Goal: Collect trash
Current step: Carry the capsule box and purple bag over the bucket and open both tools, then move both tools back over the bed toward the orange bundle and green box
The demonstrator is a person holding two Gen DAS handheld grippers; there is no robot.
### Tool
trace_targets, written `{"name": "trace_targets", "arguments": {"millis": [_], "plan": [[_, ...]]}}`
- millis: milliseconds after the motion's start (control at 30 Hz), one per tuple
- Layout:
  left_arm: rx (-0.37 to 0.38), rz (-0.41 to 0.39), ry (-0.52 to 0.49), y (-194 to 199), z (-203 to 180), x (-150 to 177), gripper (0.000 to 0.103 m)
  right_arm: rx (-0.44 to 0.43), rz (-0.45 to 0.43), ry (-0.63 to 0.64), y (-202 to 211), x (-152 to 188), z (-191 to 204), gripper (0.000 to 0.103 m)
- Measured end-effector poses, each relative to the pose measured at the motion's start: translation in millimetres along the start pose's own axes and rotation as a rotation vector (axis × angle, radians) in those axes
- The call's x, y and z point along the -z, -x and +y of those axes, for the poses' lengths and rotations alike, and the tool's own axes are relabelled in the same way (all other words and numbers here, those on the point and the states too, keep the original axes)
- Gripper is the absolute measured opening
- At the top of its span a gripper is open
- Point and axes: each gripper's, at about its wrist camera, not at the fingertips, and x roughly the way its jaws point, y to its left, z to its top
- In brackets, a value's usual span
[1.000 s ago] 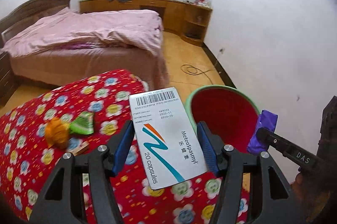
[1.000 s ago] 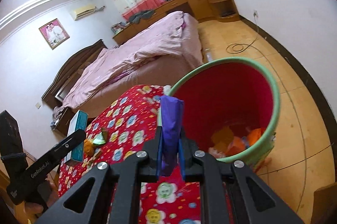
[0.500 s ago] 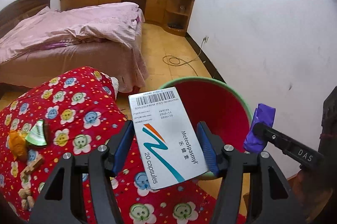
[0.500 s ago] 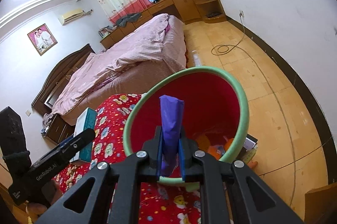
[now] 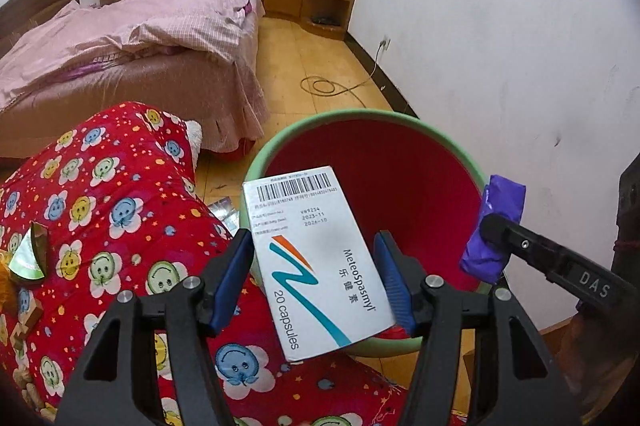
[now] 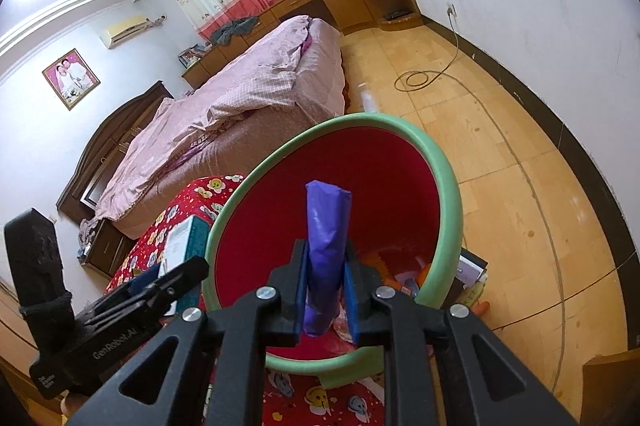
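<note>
Both grippers held over the round bin with the pale green rim and red inner wall point(image 6: 448, 186), which stands on the wooden floor just beside the red quilt printed with smiley flowers point(image 5: 104, 210). Judged reason: each carries one piece of trash to the mouth so it drops inside, not on the floor.

Right gripper point(image 6: 325, 296): jaws opening at this moment. The crumpled purple plastic wrapper point(image 6: 328, 234) stands upright between the blue pads. In the right wrist view a thin gap seems to show on each side of it, so the pads look no longer pressed on. It points at 12 o'clock, over the red interior. Release looks under way.

Left gripper point(image 5: 316, 282): jaws set wide, blue pads clamped on the long edges of the flat white cardboard medicine box point(image 5: 316, 258). Box tilted, barcode end toward 11 o'clock, over the near left part of the bin's rim. Its near corner hangs over the quilt. Judged: needs to come further over the mouth before letting go.

Look of the trash:
- Box: white face, barcode and print at top, orange and teal swoosh, "MeteoSpasmyl", "20 capsules". Teal side seen from the right wrist view. Stiff, uncrushed.
- Wrapper: glossy, folded into a narrow strip, creased.
- Bin bottom at 4 o'clock from the wrapper: orange and mixed scraps already inside.
- Quilt at 9 o'clock in the left wrist view: a green wedge-shaped foil packet point(image 5: 30, 254) and small bits, not yet collected.
</note>
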Motion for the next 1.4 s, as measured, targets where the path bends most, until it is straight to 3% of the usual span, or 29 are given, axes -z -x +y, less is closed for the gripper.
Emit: {"name": "trace_targets", "arguments": {"millis": [200,767,1400], "plan": [[0.000,0.012,0.018,-4.4,3.2,1.3,0.069,-0.003,-0.001,-0.026,-1.4,0.6,-6.5,0.032],[-0.021,-0.026,0.073,32.5,20.5,9.3,0.069,-0.029,-0.018,-0.010,13.7,7.2,6.5,0.037],[-0.183,-0.099,0.215,98.1,112.9,33.9,0.069,-0.092,0.025,0.071,12.5,30.4,70.6,0.055]]}}
